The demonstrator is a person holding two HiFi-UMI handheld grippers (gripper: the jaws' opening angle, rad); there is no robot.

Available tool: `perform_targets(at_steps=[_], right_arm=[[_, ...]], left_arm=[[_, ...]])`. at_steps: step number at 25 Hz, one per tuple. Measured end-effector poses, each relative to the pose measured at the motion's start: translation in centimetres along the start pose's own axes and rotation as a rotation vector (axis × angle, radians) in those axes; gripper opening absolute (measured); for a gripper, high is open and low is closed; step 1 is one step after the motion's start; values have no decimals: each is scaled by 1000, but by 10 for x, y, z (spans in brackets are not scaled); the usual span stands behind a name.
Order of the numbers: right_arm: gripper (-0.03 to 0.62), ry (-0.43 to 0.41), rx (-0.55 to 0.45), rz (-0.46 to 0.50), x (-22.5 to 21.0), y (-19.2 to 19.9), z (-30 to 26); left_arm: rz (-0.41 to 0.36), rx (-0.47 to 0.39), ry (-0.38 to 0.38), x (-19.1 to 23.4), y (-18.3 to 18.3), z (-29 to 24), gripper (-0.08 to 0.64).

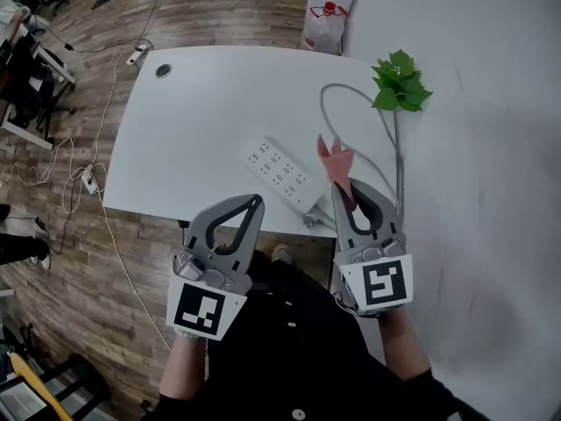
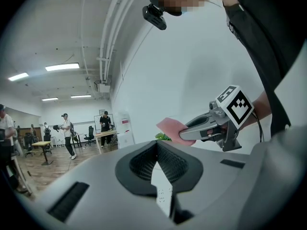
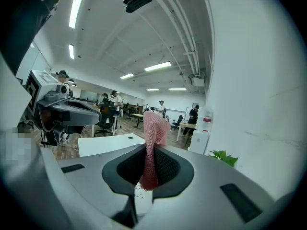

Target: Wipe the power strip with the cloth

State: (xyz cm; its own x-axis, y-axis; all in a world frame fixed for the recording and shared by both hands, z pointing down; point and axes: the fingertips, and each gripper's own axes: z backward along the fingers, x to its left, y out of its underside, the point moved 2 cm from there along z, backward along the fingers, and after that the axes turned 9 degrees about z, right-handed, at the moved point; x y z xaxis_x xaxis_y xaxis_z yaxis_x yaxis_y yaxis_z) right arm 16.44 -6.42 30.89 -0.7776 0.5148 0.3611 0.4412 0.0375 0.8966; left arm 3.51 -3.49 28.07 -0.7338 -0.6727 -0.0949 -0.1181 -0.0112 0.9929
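Note:
A white power strip (image 1: 280, 174) lies slantwise near the front edge of the white table (image 1: 202, 121), and its grey cable (image 1: 337, 90) loops away to the right. My right gripper (image 1: 344, 189) is shut on a pink cloth (image 1: 335, 158), which sticks up beyond its tips just right of the strip's near end. In the right gripper view the cloth (image 3: 154, 128) is pinched between the jaws of the right gripper (image 3: 152, 150). My left gripper (image 1: 254, 202) is held above the table's front edge, shut with nothing in it. Part of the strip (image 2: 163, 195) shows below the left gripper (image 2: 157, 145).
A green artificial plant (image 1: 400, 82) stands at the table's right side by the white wall. A cable grommet (image 1: 164, 71) sits at the table's far left. A white bag (image 1: 329, 11) stands on the floor beyond. Cords and another strip (image 1: 88, 181) lie on the wooden floor at left.

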Motion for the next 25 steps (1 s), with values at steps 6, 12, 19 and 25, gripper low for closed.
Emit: perform_targets(at_steps=[6,12,19,25], right_arm=[[54,2,6,1,-5,0,-14],[54,2,24,9,-8,0,-35],[54,-41,53,28,-2,5,-66],[54,-90,64,59,8,10,-96]], left_arm=[[-3,11,11,12,1,-9,14],[9,6,15,31,3,-13,14],[30,21,-1,47,13,-11,14],[39,19,-28,61,16,-7,13]])
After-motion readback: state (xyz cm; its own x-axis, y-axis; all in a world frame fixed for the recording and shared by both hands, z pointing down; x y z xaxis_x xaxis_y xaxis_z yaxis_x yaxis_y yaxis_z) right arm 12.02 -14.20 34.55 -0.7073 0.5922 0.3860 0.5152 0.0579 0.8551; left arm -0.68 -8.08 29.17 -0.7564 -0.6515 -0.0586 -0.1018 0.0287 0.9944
